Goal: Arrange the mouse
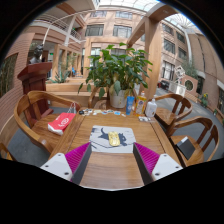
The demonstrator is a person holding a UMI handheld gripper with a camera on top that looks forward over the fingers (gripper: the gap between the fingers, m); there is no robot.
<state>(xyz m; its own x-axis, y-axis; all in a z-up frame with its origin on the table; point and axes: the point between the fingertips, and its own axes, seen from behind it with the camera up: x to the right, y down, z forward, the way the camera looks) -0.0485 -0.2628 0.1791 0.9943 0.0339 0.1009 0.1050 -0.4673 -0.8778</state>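
A small yellowish mouse [113, 137] lies on a grey mouse pad [100, 144] in the middle of a wooden table [112, 170]. My gripper [112, 160] is open and empty. Its magenta pads [76, 157] stand wide apart above the table's near part. The mouse and pad lie just ahead of the fingertips, centred between them and apart from them.
Wooden chairs stand round the table; the left one [30, 110] holds a red object [61, 122], and a dark flat item [186, 148] lies at the right. Bottles [130, 103] stand at the table's far edge before a large potted plant [115, 70].
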